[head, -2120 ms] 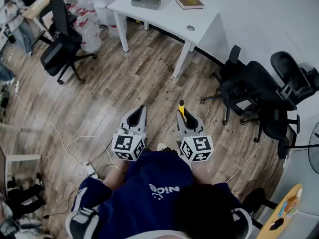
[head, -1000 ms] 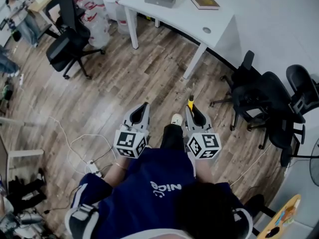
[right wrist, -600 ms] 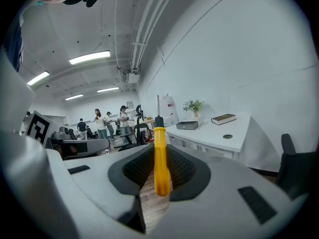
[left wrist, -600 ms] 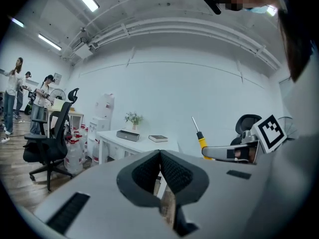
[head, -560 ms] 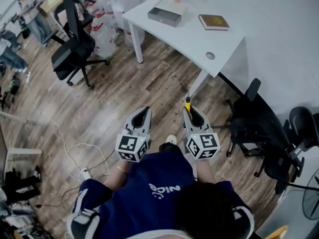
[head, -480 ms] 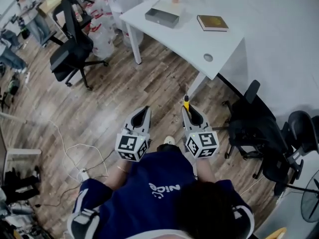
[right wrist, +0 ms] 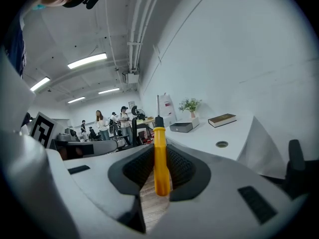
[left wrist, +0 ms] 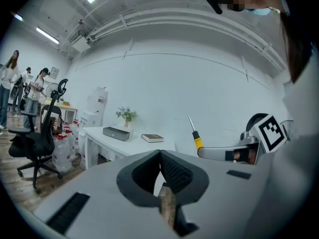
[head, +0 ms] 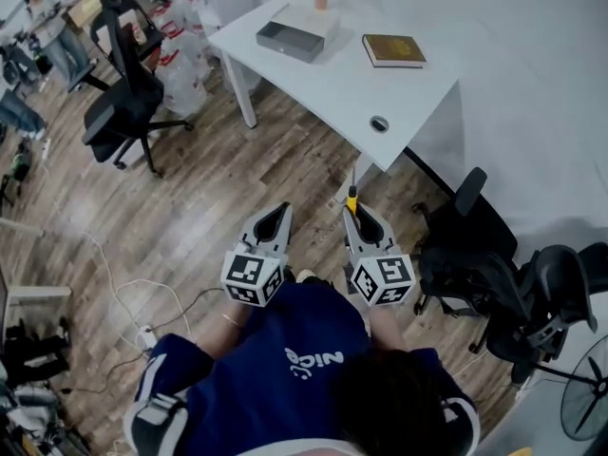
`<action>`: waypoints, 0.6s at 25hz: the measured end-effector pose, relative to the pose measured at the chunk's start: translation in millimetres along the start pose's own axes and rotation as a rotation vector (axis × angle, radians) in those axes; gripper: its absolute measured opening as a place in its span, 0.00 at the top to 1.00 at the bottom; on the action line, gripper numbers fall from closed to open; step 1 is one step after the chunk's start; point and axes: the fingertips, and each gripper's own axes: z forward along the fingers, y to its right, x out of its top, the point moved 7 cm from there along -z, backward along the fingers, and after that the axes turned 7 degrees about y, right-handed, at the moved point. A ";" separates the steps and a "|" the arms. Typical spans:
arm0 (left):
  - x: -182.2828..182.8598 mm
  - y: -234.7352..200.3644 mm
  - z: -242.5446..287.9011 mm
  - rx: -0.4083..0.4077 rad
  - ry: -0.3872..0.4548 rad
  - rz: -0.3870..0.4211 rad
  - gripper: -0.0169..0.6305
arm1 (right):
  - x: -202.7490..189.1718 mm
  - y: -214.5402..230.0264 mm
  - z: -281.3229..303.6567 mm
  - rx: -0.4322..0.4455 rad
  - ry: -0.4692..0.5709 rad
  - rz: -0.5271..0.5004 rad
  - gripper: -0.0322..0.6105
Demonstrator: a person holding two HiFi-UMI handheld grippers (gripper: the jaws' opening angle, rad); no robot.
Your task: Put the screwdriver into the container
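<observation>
Right gripper view — right gripper (right wrist: 160, 151) clamps a smooth, round yellow-handled screwdriver (right wrist: 161, 164); left gripper (left wrist: 160, 156) closed — empty.

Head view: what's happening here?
A person stands on the wood floor facing a white table, a gripper in each hand. The right gripper is shut on a yellow-handled screwdriver, shaft pointing ahead. The left gripper is shut and empty. The grey container sits on the table beside a book; the screwdriver is not in it yet.
</observation>
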 end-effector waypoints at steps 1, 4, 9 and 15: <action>-2.0 0.4 5.5 -0.007 -0.007 -0.019 0.95 | -1.5 3.3 0.6 -0.002 -0.005 0.005 0.80; -5.0 -4.2 24.2 -0.011 -0.019 -0.054 0.95 | -2.6 11.9 9.3 -0.007 -0.015 0.009 0.80; -12.9 -7.7 59.8 -0.054 -0.048 -0.075 0.95 | -2.8 27.2 22.4 -0.041 -0.033 0.017 0.80; -15.8 -43.0 118.1 -0.102 -0.064 -0.074 0.95 | 3.3 46.7 74.8 -0.067 -0.027 0.001 0.80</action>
